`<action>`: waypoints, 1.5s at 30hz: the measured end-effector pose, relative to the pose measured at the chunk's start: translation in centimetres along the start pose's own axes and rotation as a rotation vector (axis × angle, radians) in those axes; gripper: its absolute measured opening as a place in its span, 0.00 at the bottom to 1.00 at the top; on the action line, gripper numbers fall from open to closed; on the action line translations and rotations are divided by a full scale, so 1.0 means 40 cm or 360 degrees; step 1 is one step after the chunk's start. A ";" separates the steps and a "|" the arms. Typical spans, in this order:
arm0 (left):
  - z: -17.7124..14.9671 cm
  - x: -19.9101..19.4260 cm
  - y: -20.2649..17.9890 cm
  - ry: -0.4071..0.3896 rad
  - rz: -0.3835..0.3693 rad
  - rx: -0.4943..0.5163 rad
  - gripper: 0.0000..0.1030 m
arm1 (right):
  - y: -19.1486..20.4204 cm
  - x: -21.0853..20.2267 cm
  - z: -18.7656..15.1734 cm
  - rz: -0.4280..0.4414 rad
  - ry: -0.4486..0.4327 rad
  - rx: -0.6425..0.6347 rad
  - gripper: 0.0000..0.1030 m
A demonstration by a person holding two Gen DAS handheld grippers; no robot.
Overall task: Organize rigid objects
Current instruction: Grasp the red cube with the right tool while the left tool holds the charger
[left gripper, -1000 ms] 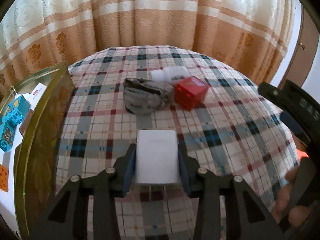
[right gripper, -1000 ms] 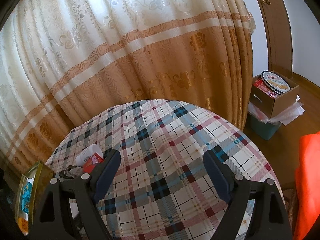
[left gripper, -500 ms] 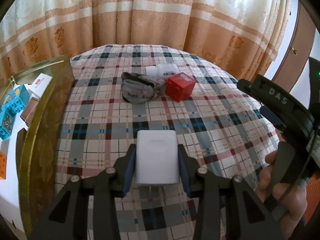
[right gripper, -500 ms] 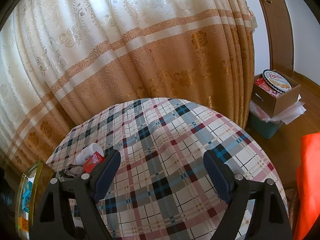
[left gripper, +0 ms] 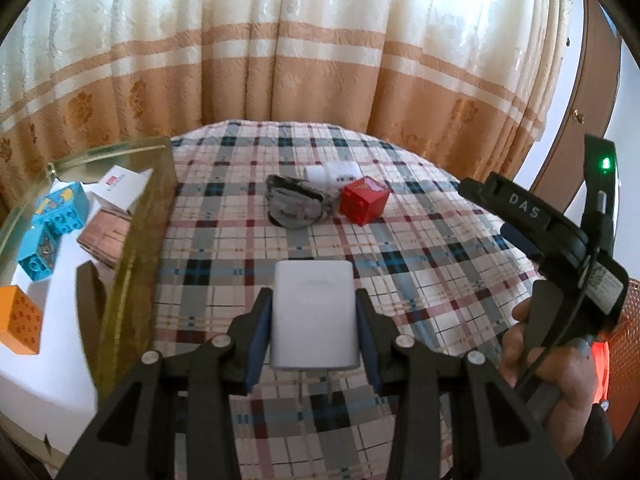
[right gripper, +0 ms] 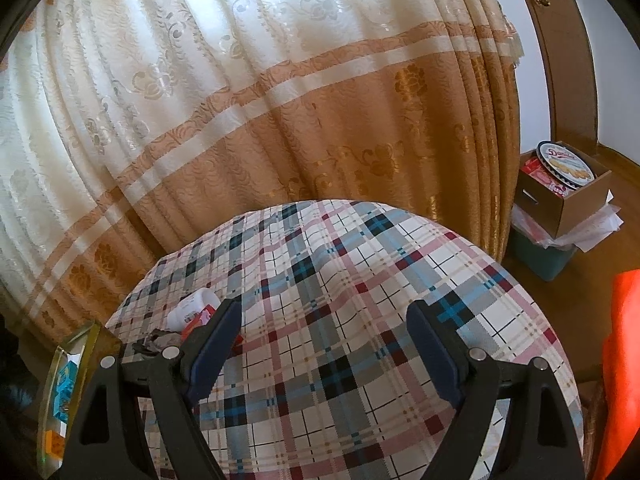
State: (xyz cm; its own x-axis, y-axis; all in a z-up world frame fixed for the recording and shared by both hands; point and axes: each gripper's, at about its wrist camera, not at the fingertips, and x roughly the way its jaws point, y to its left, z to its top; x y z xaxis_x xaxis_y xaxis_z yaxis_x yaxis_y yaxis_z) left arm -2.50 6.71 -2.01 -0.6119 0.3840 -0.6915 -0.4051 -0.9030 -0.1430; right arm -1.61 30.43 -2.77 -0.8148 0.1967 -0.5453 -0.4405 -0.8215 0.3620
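**Holding a white charger above the checked table**

Clamping the white charger (left gripper: pixel 314 314) between its pads, the left gripper (left gripper: pixel 314 320) holds it above the plaid tablecloth (left gripper: pixel 420 264), nearer than the red cube (left gripper: pixel 364 205) and just right of the gold-rimmed tray (left gripper: pixel 136 248). The right gripper (right gripper: pixel 324 350) stands wide apart, gripping nothing, right of the cube.
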 end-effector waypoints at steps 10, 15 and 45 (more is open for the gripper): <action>0.005 -0.057 0.034 -0.0118 0.0007 -0.0010 0.38 | 0.044 0.011 -0.018 0.0141 0.0161 -0.0140 0.58; 0.005 -0.073 0.042 -0.0161 -0.0043 -0.0031 0.38 | 0.107 0.027 -0.022 0.0168 0.0206 -0.0358 0.52; -0.004 -0.085 0.018 -0.0165 -0.0101 0.0015 0.38 | 0.226 0.195 -0.051 0.0311 0.0496 -0.0469 0.47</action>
State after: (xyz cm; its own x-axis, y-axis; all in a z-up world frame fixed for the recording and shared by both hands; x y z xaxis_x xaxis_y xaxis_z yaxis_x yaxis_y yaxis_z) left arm -0.59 4.72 0.11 -0.6514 0.4585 -0.6045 -0.4511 -0.8747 -0.1773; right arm -11.19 23.44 -5.29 -0.6999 -0.1101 -0.7057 -0.1277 -0.9528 0.2753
